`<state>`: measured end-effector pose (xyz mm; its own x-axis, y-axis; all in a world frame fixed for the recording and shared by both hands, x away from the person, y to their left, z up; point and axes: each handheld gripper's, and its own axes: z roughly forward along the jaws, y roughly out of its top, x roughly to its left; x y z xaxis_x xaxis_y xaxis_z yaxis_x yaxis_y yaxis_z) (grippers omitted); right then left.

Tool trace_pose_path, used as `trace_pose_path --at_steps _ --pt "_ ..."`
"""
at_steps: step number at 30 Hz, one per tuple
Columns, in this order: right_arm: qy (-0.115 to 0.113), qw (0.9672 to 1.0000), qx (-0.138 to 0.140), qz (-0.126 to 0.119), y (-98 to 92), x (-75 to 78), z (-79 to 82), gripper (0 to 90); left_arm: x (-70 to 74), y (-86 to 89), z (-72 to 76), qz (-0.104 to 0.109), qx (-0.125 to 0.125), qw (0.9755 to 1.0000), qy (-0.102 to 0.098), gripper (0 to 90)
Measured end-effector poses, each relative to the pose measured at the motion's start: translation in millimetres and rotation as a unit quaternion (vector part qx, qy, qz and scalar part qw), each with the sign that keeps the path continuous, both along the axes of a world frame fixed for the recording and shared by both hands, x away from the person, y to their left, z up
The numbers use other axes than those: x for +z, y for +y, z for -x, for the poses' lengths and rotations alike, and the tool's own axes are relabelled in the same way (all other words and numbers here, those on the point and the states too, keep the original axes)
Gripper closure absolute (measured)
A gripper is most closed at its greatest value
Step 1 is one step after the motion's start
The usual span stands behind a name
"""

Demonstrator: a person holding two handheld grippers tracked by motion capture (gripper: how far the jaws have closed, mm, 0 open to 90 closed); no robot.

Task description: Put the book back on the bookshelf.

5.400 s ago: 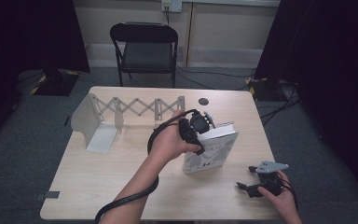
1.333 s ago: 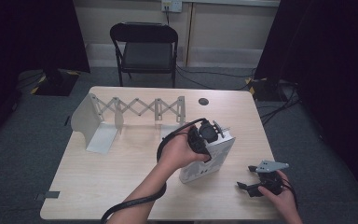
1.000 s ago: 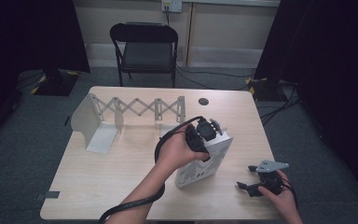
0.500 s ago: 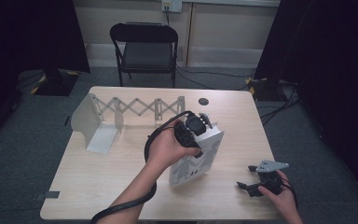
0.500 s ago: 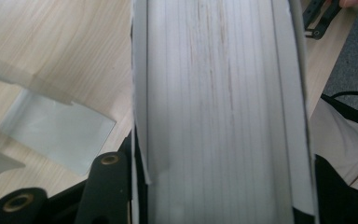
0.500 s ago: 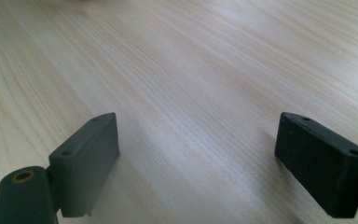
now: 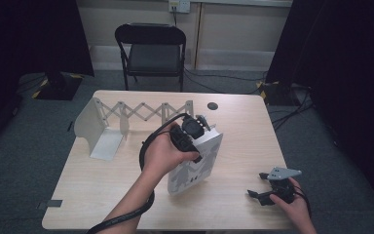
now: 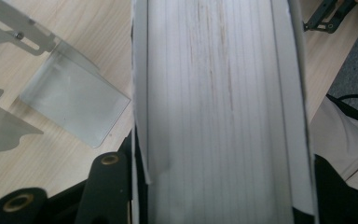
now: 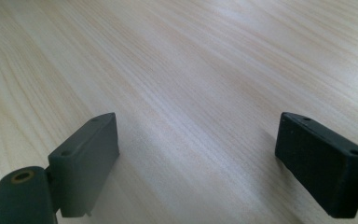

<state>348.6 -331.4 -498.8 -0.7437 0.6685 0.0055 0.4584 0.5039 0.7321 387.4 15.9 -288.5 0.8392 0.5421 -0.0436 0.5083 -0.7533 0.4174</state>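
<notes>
Gripping a white book [image 7: 195, 165] in the left tongs [image 7: 195, 139], tilted near the folding rack [image 7: 126, 114], right tongs [image 7: 265, 192] spread apart on the counter [image 7: 243, 131].

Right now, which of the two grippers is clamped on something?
The left gripper: its jaws pinch the white book by its edge, while the right gripper rests open on the table.

book [image 7: 195, 165] at table [image 7: 107, 195] centre, tilted. Expanding rack [image 7: 126, 114] at its 10 o'clock, near far edge. Right gripper [image 7: 260, 195] at 4 o'clock, well apart. Chair [image 7: 151, 48] at 12, behind table.
</notes>
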Motion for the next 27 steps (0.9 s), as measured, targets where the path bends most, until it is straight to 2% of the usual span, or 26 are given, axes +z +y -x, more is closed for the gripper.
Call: trace_pose_path --at_steps 11,20,27 --pt "0.000 1.0000 0.000 0.000 0.0 0.0 0.0 12.9 0.0 15.2 1.0 0.001 0.015 0.9999 0.001 51.3" --pt "0.000 1.0000 0.000 0.000 0.0 0.0 0.1 12.9 -14.4 23.5 2.4 0.005 0.022 0.9997 0.000 51.4" --pt "0.000 1.0000 0.000 0.000 0.0 0.0 0.1 12.9 -24.8 25.5 5.6 0.004 0.014 0.9999 -0.005 51.1"
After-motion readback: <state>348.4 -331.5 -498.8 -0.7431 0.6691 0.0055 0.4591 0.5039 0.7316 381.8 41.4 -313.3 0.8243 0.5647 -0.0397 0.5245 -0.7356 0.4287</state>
